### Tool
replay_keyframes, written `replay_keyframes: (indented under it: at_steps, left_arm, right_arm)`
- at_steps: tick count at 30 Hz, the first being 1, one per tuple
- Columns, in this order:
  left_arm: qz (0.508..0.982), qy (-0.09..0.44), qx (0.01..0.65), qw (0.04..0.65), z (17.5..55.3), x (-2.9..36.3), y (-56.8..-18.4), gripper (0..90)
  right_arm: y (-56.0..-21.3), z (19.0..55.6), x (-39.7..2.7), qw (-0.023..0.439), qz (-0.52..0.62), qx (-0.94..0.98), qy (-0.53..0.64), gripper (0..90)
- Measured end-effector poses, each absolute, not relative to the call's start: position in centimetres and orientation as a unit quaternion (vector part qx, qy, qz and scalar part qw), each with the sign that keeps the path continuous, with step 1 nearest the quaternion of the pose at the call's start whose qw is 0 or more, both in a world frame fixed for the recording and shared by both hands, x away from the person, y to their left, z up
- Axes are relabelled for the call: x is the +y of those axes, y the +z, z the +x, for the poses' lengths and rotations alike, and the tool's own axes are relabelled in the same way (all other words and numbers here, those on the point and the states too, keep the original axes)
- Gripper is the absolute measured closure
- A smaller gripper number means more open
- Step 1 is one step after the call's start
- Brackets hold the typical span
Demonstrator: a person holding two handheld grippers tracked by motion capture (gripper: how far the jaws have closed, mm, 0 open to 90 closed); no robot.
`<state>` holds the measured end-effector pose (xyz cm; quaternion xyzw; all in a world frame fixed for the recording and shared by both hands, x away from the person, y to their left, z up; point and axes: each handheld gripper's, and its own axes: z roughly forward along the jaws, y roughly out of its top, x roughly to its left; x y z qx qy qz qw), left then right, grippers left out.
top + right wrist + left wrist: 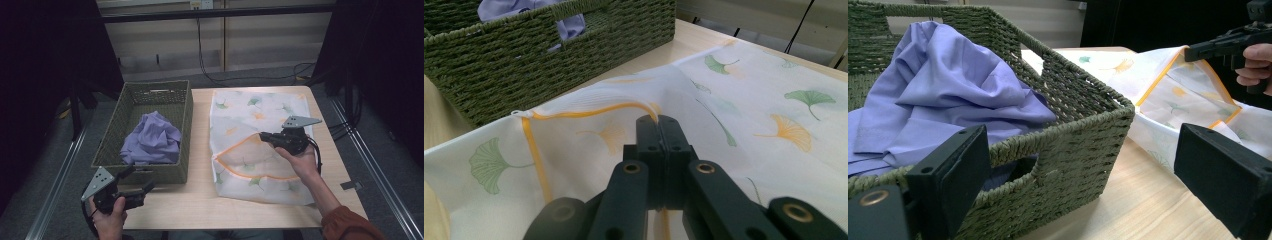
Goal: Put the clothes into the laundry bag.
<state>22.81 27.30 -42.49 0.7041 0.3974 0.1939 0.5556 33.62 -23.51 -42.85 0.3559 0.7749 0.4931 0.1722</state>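
A white mesh bag (255, 110) printed with ginkgo leaves lies on the right half of the table, its opening trimmed in orange (589, 111). My right gripper (262, 135) is shut on the upper edge of that opening and holds it raised, so the mouth gapes toward the basket. In the right gripper view the jaws (658, 122) pinch the trim. A purple cloth (151, 139) lies crumpled in the green woven basket (150, 175) at the left. My left gripper (141, 178) stands open just in front of the basket's near right corner (1083, 90), holding nothing.
The wooden table (200, 200) has bare room in front of the basket and bag. A small dark tab (351, 185) lies near the right edge. Metal rails run along both sides of the table, and cables hang behind it.
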Motion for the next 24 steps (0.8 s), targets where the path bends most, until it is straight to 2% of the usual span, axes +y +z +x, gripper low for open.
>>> replay_keyframes:
  at_steps: [11, 16, 24]
  left_arm:
    - [0.696, 0.198, 0.404, 0.560, 23.3, 27.7, -42.4, 7.7]
    - [0.702, 0.197, 0.399, 0.556, 23.4, 27.4, -42.4, 8.0]
    - [0.701, 0.200, 0.410, 0.548, 23.7, 27.3, -41.8, 8.6]
  right_arm:
    - [-41.5, 34.3, -23.4, 0.174, 0.356, 0.769, 0.501, 90.0]
    - [-40.5, 34.4, -23.4, 0.191, 0.357, 0.747, 0.528, 90.0]
    - [-41.1, 34.2, -23.5, 0.190, 0.355, 0.744, 0.533, 90.0]
